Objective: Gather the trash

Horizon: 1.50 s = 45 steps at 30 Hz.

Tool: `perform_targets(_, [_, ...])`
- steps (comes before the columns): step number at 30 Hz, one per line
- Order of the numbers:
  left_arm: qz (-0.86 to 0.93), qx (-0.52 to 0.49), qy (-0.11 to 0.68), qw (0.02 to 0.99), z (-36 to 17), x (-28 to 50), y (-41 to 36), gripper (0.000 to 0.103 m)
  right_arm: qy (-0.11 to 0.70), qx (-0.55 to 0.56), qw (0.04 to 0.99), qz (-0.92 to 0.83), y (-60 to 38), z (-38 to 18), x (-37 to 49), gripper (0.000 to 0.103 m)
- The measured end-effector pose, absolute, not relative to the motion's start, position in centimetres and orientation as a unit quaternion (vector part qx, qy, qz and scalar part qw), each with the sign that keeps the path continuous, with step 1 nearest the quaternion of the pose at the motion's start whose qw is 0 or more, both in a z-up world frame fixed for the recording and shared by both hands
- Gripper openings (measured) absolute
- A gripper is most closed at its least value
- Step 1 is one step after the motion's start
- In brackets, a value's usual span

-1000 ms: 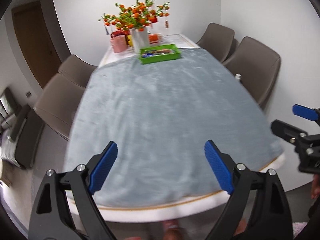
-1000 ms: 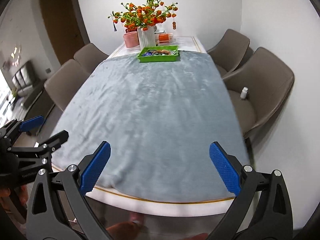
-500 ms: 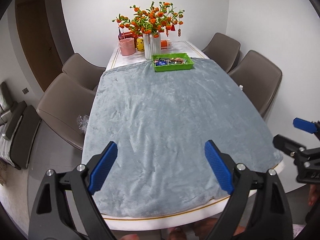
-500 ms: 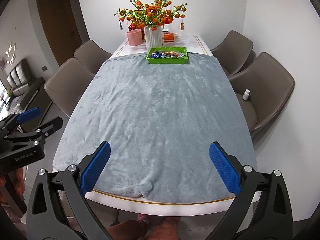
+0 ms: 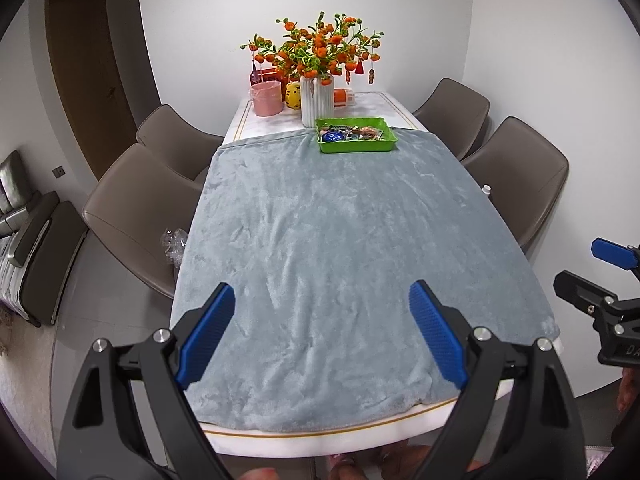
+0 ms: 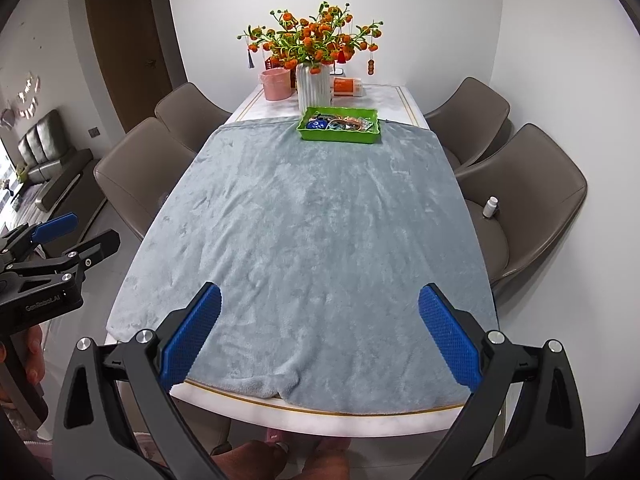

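A green tray (image 5: 357,147) (image 6: 335,136) with several small wrappers and bits in it stands at the far end of the grey cloth (image 5: 340,240). A crumpled clear plastic piece (image 5: 174,242) lies on the left chair seat. A small white bottle (image 6: 490,207) (image 5: 486,189) stands on the right chair seat. My left gripper (image 5: 320,288) hangs open over the near end of the cloth with nothing between its fingers. My right gripper (image 6: 320,290) is open and empty too, beside it. Each gripper shows at the edge of the other's view.
A white vase of orange flowers (image 5: 317,98), a pink cup (image 5: 266,99) and small items stand behind the tray. Brown chairs (image 5: 132,216) (image 6: 524,200) flank the white table (image 6: 320,416) on both sides. A person's feet show below the near edge.
Both grippers have risen and drawn back from the table, so more of its near edge and the floor shows. Jaws stayed wide open. Little moved in the last half second.
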<state>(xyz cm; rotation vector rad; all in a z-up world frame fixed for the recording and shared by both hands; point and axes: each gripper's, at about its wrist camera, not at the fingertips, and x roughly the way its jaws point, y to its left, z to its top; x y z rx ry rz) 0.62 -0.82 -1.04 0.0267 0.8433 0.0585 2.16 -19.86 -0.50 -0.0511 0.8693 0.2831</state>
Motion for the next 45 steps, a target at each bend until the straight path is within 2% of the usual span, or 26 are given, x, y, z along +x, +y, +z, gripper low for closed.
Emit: perform_targets(45, [0.027,0.016,0.403,0.915,-0.2,-0.3,-1.3,0.089,0.408,-0.033,0.902,0.140,-20.9,1.0,1.9,0.096])
